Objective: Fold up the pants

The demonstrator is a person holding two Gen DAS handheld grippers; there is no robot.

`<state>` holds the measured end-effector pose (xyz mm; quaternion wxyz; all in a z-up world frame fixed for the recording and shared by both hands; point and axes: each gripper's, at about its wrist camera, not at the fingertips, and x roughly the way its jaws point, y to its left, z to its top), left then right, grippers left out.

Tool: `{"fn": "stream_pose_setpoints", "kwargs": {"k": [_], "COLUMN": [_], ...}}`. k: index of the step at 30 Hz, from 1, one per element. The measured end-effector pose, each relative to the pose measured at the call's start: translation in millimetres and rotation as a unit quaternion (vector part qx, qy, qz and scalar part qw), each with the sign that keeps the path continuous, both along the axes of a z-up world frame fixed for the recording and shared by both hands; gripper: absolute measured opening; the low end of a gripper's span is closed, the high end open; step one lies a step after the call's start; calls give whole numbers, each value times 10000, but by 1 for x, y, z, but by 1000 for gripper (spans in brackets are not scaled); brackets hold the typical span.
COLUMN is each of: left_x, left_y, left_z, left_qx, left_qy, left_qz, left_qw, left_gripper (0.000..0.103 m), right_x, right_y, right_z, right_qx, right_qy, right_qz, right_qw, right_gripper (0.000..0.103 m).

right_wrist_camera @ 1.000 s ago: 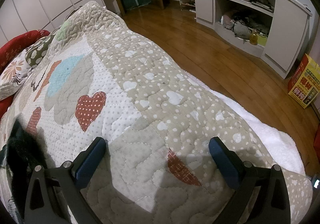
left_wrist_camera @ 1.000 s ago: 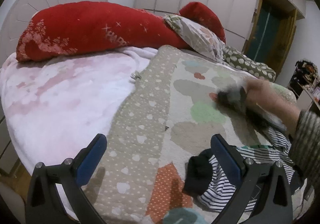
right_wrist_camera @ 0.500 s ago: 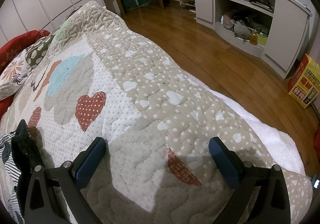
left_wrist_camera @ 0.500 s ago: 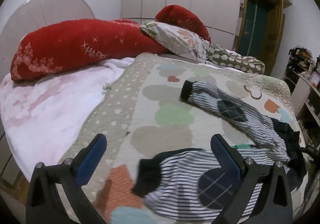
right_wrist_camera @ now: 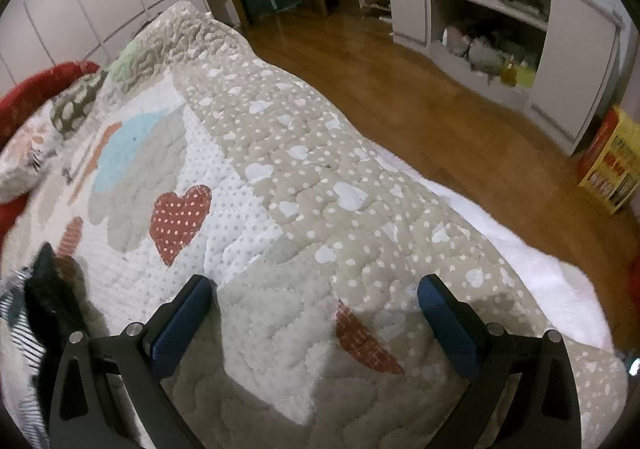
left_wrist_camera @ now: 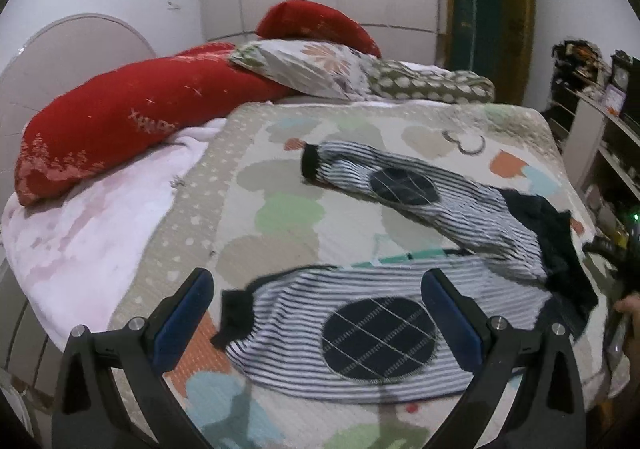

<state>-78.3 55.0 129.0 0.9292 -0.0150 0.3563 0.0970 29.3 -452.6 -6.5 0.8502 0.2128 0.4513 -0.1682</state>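
The striped pants (left_wrist_camera: pixel 400 281) lie spread on the quilted bed cover (left_wrist_camera: pixel 264 209), both legs pointing left, with dark oval knee patches and black cuffs. My left gripper (left_wrist_camera: pixel 316 293) is open and empty, hovering above the near leg. My right gripper (right_wrist_camera: pixel 316 301) is open and empty over bare quilt (right_wrist_camera: pixel 280 209). The pants' dark waist end (right_wrist_camera: pixel 44 289) shows at the far left edge of the right wrist view. The other gripper and a hand (left_wrist_camera: pixel 624 289) show at the right edge of the left wrist view.
Red bolster pillows (left_wrist_camera: pixel 120 121) and patterned pillows (left_wrist_camera: pixel 320 65) lie at the head of the bed. A pink blanket (left_wrist_camera: pixel 80 233) covers the left side. Wooden floor (right_wrist_camera: pixel 400 81), white shelving (right_wrist_camera: pixel 520 29) and a yellow box (right_wrist_camera: pixel 612 165) stand beyond the bed's edge.
A hand spread the far leg out, then withdrew. The left gripper has swung right and nearer over the pants, which now lie flat. The right gripper has shifted slightly.
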Motion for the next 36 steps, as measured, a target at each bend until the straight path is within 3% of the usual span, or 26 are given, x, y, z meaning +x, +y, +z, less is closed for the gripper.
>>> {"fn": "stream_pose_setpoints", "kwargs": {"k": [3, 5, 8, 11, 14, 17, 18, 19, 20, 21, 23, 25, 29, 33, 36], "left_x": [-7, -10, -11, -10, 0, 18, 26, 36, 47, 54, 74, 91, 120, 148, 178], "left_y": [-3, -3, 3, 16, 31, 45, 49, 53, 55, 56, 58, 56, 45, 37, 38], "left_z": [-3, -4, 0, 10, 24, 42, 49, 55, 60, 62, 66, 65, 48, 24, 3], "left_qx": [-26, 8, -72, -113, -288, -427, -450, -453, -455, -459, -414, -225, 132, 138, 82], "left_qy": [84, 139, 166, 40, -38, -129, -185, -210, -210, -214, -197, -147, 6, 265, 484], "left_qz": [-105, -146, -227, -124, -30, -59, -101, -143, -190, -230, -362, -441, -669, -925, -1006], "left_qw": [9999, 9998, 9996, 9999, 9996, 9990, 9988, 9986, 9986, 9985, 9983, 9987, 9977, 9953, 9937], "left_gripper": [100, 95, 91, 91, 91, 91, 91, 91, 91, 91, 91, 91, 91, 91, 91], "right_x": [-14, -16, -16, -30, -49, -66, -67, -62, -46, -18, 4, 20, 34, 61, 74], "right_y": [-27, -40, -38, -16, 24, 72, 86, 95, 96, 96, 101, 124, 155, 190, 205], "right_z": [1, 1, 16, 62, 124, 176, 185, 190, 190, 181, 168, 160, 137, 109, 92], "right_qx": [996, 1507, 1491, 730, -459, -1762, -2020, -2007, -1750, -1057, -592, -949, -820, -945, -898], "right_qy": [-538, -505, -283, -682, -1324, -2020, -2222, -2268, -2018, -1443, -1165, -1062, -1136, -617, -298], "right_qz": [-21, 244, 743, 1090, 1279, 1125, 1024, 1053, 1158, 1529, 1826, 2144, 2850, 3563, 3819], "right_qw": [9936, 9870, 9856, 9890, 9818, 9568, 9483, 9472, 9567, 9719, 9745, 9663, 9482, 9275, 9194], "right_gripper": [103, 103, 103, 103, 103, 103, 103, 103, 103, 103, 96, 94, 94, 93, 92]}}
